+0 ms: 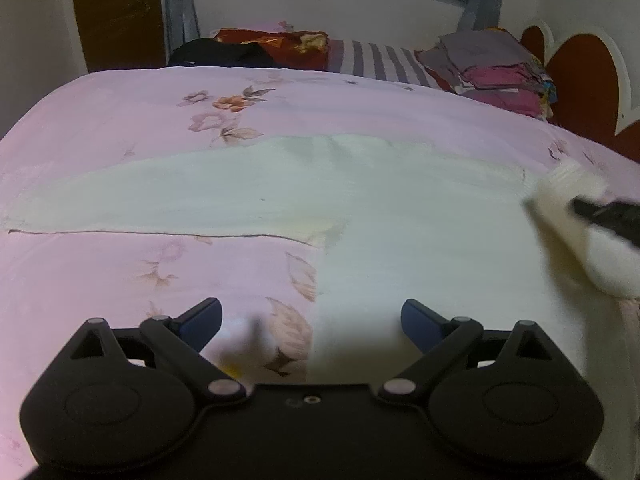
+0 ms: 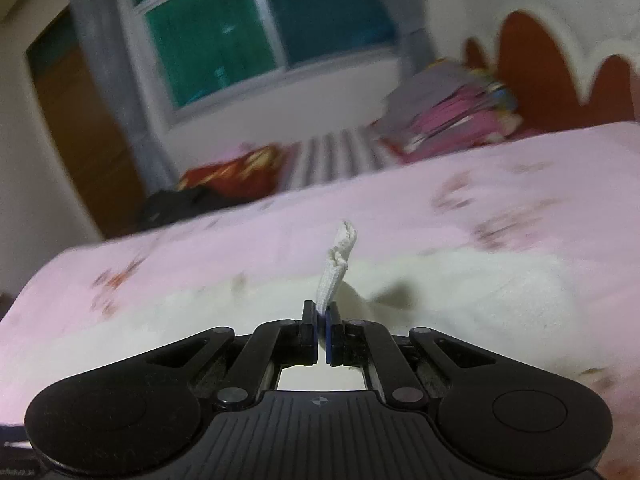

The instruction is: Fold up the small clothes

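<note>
Left wrist view has your left gripper [image 1: 312, 320] low over the pink floral bedsheet [image 1: 120, 120], its two blue-tipped fingers [image 1: 204, 316] spread wide with nothing between them. Just beyond them lies the white garment [image 1: 360, 208], spread flat across the bed: a long sleeve runs out to the left, the body fills the middle and right, and its lower left edge passes between your fingertips. At the right edge of this view your right gripper [image 1: 608, 216] shows as a dark, blurred shape with a fold of the white cloth lifted around it.

From the right wrist view, your right gripper [image 2: 321, 320] has its jaws pressed together on a narrow ribbed strip of the white garment [image 2: 460, 292]; the strip [image 2: 336, 268] stands up out of the pinch, with a frayed, crumpled end at the top. The rest of the garment lies on the sheet behind and to the right of the strip, partly blurred.

At the far side of the bed you have a red patterned cushion [image 1: 276, 44] with a dark cloth [image 1: 224, 54] beside it, a grey-and-white striped cloth [image 1: 380, 62], and a stack of folded clothes [image 1: 496, 68] in grey and pink against the red-and-white headboard [image 1: 580, 80]. A window [image 2: 248, 28] with teal panes sits above, and a brown wooden door [image 2: 80, 120] stands at the left.
</note>
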`<state>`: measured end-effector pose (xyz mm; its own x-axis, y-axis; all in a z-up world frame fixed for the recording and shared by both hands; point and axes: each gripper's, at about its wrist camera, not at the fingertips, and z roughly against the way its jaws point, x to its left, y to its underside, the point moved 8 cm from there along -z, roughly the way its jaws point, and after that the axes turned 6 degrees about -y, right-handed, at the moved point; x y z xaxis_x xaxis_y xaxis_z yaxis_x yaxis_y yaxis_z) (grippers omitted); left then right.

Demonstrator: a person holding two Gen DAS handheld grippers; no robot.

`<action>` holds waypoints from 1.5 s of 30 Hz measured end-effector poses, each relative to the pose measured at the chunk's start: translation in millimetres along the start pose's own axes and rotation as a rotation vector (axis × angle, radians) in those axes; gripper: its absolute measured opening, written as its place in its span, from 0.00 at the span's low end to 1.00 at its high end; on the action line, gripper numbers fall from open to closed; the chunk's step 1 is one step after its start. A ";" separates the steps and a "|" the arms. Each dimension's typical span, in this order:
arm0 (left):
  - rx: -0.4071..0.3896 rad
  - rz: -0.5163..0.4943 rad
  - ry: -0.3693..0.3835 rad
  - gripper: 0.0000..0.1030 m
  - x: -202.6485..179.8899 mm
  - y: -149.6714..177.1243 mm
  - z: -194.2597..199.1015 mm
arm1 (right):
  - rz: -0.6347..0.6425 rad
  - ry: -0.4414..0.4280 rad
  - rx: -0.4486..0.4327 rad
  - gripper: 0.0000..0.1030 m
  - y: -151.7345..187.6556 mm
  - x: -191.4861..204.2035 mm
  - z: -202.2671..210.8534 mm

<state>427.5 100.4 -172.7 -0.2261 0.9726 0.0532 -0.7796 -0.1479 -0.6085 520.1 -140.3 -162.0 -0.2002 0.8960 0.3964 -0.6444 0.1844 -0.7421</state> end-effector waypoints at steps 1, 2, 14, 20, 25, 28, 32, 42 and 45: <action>-0.004 0.006 0.006 0.93 2.5 -1.0 0.3 | 0.006 -0.020 0.025 0.03 9.1 10.6 -10.2; -0.009 0.012 0.016 0.93 4.5 -2.4 0.4 | 0.008 -0.036 0.058 0.03 18.4 21.5 -22.0; 0.022 -0.056 0.172 0.92 -45.4 -13.0 -13.2 | 0.013 -0.076 0.137 0.61 50.2 28.9 -28.0; 0.113 -0.010 0.283 0.64 -88.9 -15.9 -43.1 | 0.039 0.021 0.073 0.61 37.5 -8.8 11.5; 0.135 -0.006 0.286 0.54 -117.4 -16.8 -64.9 | 0.022 0.111 0.064 0.61 41.6 -54.6 41.1; 0.119 -0.025 0.270 0.48 -131.0 -14.4 -70.5 | 0.014 0.164 0.063 0.61 45.7 -79.7 56.5; 0.080 -0.034 0.235 0.29 -140.7 -16.5 -73.9 | -0.019 0.202 0.063 0.61 48.3 -105.4 71.2; 0.032 -0.012 0.274 0.07 -149.2 -29.5 -58.9 | -0.037 0.268 0.087 0.61 57.3 -136.6 77.3; 0.012 -0.001 0.286 0.07 -148.4 -37.1 -51.4 | -0.020 0.298 0.096 0.61 58.0 -141.7 73.7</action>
<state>520.1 -29.3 -198.7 -0.0530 0.9835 -0.1731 -0.7867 -0.1478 -0.5993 456.7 -286.4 -221.4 0.0298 0.9741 0.2240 -0.7156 0.1773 -0.6757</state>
